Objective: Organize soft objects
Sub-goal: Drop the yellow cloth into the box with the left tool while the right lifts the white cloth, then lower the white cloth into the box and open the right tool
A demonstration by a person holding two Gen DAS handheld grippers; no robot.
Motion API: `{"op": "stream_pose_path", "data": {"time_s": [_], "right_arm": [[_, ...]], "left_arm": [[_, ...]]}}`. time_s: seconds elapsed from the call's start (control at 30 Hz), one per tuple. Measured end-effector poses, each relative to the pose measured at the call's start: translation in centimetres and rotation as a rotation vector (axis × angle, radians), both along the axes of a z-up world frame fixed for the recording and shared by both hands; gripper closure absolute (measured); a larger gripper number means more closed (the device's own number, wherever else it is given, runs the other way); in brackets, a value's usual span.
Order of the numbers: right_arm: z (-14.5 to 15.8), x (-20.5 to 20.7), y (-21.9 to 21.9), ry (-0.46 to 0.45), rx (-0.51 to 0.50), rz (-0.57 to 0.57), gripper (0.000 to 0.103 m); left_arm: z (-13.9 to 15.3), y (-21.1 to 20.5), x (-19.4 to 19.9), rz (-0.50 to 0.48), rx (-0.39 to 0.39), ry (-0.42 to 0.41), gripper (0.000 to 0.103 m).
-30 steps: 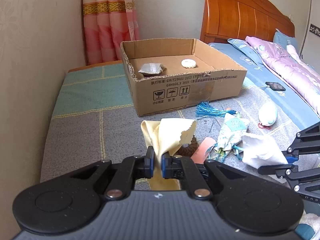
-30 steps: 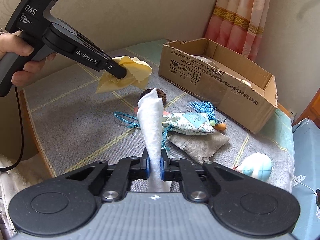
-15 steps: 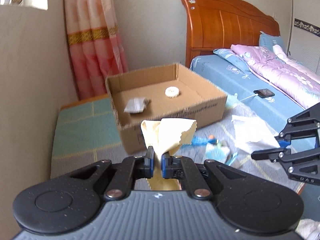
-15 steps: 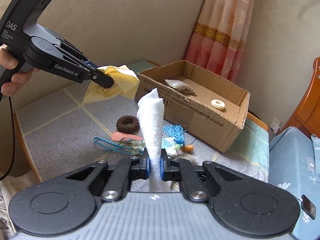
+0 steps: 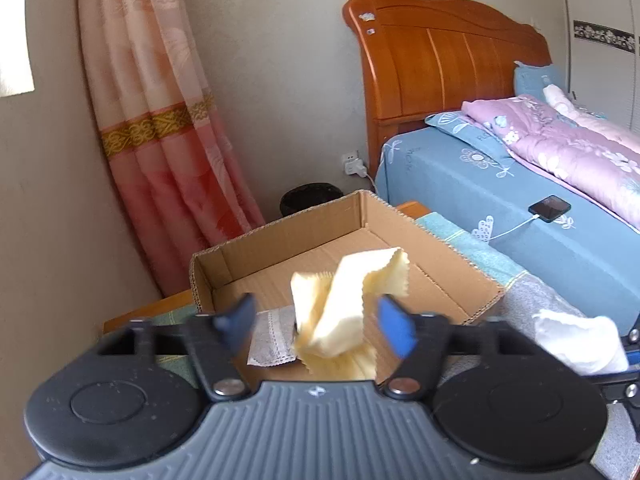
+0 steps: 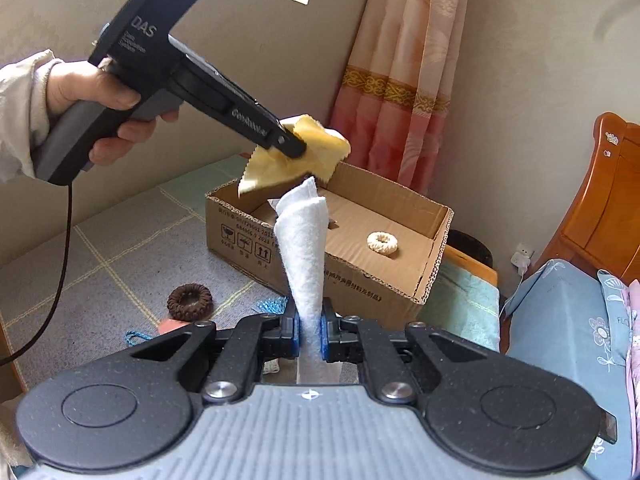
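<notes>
My left gripper (image 5: pixel 316 324) is open above the near left corner of the cardboard box (image 5: pixel 460 268). The yellow cloth (image 5: pixel 344 308) hangs loose between its spread blue fingers (image 5: pixel 394 330), over the box. In the right wrist view the left gripper (image 6: pixel 294 146) and yellow cloth (image 6: pixel 316 152) sit above the box (image 6: pixel 352 276). My right gripper (image 6: pixel 308 334) is shut on a white cloth (image 6: pixel 304 248), held upright in front of the box. The white cloth also shows in the left wrist view (image 5: pixel 580 340).
The box holds a grey sachet (image 5: pixel 270 336) and a cream crochet ring (image 6: pixel 382 243). A brown scrunchie (image 6: pixel 190 301), a blue tassel (image 6: pixel 272 305) and a pink item lie on the grey blanket (image 6: pixel 100 264). A bed (image 5: pixel 520 200) with a phone (image 5: pixel 549 208) stands at the right.
My left gripper has carried the yellow cloth forward over the box and opened its fingers. My right gripper has moved closer to the box, still holding the white cloth.
</notes>
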State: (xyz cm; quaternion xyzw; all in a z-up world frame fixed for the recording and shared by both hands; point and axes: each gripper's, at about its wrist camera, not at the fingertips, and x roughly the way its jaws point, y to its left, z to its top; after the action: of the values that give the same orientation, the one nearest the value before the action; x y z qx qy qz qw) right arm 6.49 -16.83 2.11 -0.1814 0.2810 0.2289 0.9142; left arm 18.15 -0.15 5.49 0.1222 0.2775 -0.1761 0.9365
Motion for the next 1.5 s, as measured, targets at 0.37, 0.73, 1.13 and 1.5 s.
{"op": "stream_pose_path", "data": {"time_s": [0.37,0.73,1.13,1.5], "right_arm": [[0.8,3.1,-0.3,-0.021,-0.01,-0.044,0.091],[1.5,9.8,2.9,-0.019,-0.117,-0.081,0.091],[0.8,13.5,4.8,-0.002,-0.138,-0.15,0.006],[-1.1,10.1,1.8,0.062,-0.103,-0.227,0.0]], "left_arm": [[-1.4,3.2,-7.2,0.165,0.002,0.045,0.005],[-2.9,4.7,-12.8,0.242,-0.023,0.033,0.003],[-5.0,6.0,-13.3,0.26,-0.074,0.091,0.003],[-5.4,5.5,-13.1,0.257,-0.079,0.112,0.003]]}}
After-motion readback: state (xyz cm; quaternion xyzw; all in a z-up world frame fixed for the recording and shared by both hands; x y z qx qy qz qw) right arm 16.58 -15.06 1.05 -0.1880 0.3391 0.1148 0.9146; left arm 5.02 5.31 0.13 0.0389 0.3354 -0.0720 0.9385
